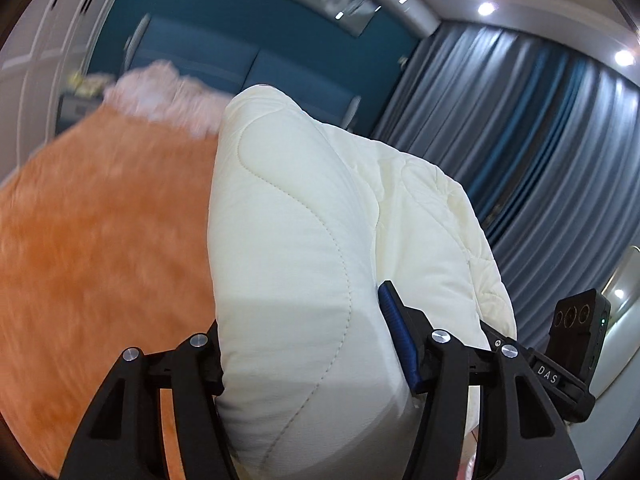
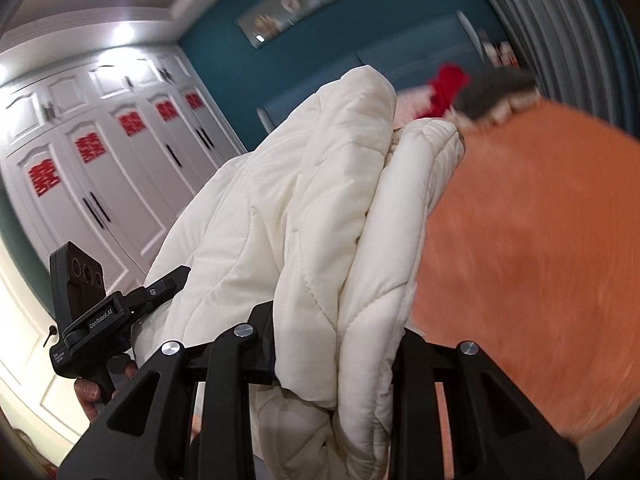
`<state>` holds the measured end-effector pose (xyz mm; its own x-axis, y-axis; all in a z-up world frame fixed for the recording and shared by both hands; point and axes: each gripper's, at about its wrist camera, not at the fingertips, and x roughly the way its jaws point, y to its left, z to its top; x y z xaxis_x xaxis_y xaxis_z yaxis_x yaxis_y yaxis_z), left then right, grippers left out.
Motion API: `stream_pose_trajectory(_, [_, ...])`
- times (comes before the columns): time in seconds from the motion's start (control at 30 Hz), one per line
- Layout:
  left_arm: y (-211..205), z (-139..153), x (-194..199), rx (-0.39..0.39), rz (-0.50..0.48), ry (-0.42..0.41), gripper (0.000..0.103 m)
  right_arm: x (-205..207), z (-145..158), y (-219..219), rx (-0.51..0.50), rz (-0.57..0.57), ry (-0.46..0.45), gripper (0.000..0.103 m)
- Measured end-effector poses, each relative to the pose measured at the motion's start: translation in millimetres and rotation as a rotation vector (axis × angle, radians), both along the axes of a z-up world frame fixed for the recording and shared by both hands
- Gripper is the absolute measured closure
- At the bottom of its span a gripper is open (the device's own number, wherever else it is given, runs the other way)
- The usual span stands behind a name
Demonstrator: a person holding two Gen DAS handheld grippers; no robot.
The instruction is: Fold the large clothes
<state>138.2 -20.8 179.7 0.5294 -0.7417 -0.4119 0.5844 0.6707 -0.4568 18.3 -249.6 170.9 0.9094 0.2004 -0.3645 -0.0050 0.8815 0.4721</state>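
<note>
Black fingers of the left gripper (image 1: pixel 304 360) clamp a thick fold of the white quilt (image 1: pixel 288 220); one blue pad (image 1: pixel 396 340) shows pressed against the cloth, the other finger is hidden behind the bulge. Its jaws stand fairly wide only because the padding fills them. In the right wrist view the right gripper (image 2: pixel 336 344) likewise pinches several bunched layers of the quilt (image 2: pixel 304 208), jaws held apart by the wad of fabric. So the quilt hangs lifted between both grippers, above the orange bedspread (image 1: pixel 100 240), which is blurred.

Beside the right gripper's view the other tool shows at the left, a hand (image 2: pixel 92 396) wrapped round its handle.

Judging from this, the step in hand is carrying a gathered edge across to lay one fold. To do it well, both grips should stay firm, since puffy layers can slide out one at a time; the right one holds the messier bundle and looks likelier to shed a layer. Keeping the two grippers level and the edge between them taut should let the fold land straight on the bedspread without sagging in the middle.

Farther off lie a pale pink fluffy heap (image 1: pixel 160 96) and something red (image 2: pixel 448 88) near the bed's head. Beyond stand a teal wall (image 1: pixel 248 20), grey-blue curtains (image 1: pixel 520 140) and white wardrobes (image 2: pixel 100 168) with red paper cutouts.
</note>
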Motion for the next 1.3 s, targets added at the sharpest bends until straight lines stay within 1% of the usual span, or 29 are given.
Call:
stream_pose_trajectory(0.1, [10,26,5,-0.025,0.002,-0.075,0.045,11,30,7,-0.039,0.021,-0.068,0.076])
stream_pose_trajectory(0.17, [18,39,15,-0.045,0.007,-0.104,0.045,17,42,11,-0.058,0.035,-0.092,0.076])
stream_pose_trajectory(0.27, [30,48,32,-0.055,0.026,-0.134,0.045,42,55,23,-0.107,0.050,-0.118,0.076])
stream_pose_trajectory(0.33, [38,47,45,-0.059,0.040,-0.145,0.045,68,59,33,-0.131,0.060,-0.129,0.076])
stream_pose_trajectory(0.4, [50,43,67,-0.069,0.055,-0.139,0.045,89,57,37,-0.128,0.074,-0.127,0.075])
stream_pose_trajectory(0.53, [67,21,105,-0.064,0.087,-0.103,0.045,143,33,46,-0.117,0.106,-0.082,0.075])
stream_pose_trajectory(0.6, [75,-1,127,-0.062,0.103,-0.080,0.045,165,13,51,-0.123,0.116,-0.054,0.075])
stream_pose_trajectory(0.63, [76,-9,132,-0.063,0.108,-0.069,0.045,177,2,54,-0.123,0.120,-0.036,0.075])
stream_pose_trajectory(0.67, [80,-26,145,-0.064,0.115,-0.048,0.045,189,-12,56,-0.123,0.125,-0.016,0.075])
stream_pose_trajectory(0.83, [91,-92,186,-0.050,0.141,0.056,0.045,229,-75,61,-0.131,0.127,0.085,0.074])
stream_pose_trajectory(0.87, [91,-113,195,-0.044,0.146,0.095,0.045,235,-88,62,-0.132,0.125,0.108,0.074])
stream_pose_trajectory(0.93, [92,-138,203,-0.031,0.152,0.136,0.045,246,-118,62,-0.121,0.127,0.163,0.074])
stream_pose_trajectory(1.03, [93,-183,212,-0.004,0.164,0.202,0.045,258,-162,64,-0.114,0.132,0.240,0.073])
stream_pose_trajectory(1.07, [94,-203,214,0.013,0.174,0.229,0.045,262,-181,65,-0.113,0.134,0.276,0.073])
stream_pose_trajectory(1.1, [95,-213,214,0.022,0.179,0.246,0.045,264,-193,67,-0.113,0.135,0.302,0.072])
stream_pose_trajectory(1.2, [99,-249,217,0.055,0.200,0.315,0.045,270,-229,72,-0.101,0.127,0.378,0.067])
stream_pose_trajectory(1.23, [103,-261,216,0.055,0.212,0.327,0.042,270,-238,73,-0.088,0.121,0.389,0.061])
stream_pose_trajectory(1.27, [106,-266,215,0.049,0.219,0.333,0.041,267,-245,72,-0.071,0.113,0.389,0.056])
stream_pose_trajectory(1.3, [110,-271,214,0.039,0.225,0.347,0.038,265,-247,72,-0.055,0.106,0.388,0.055])
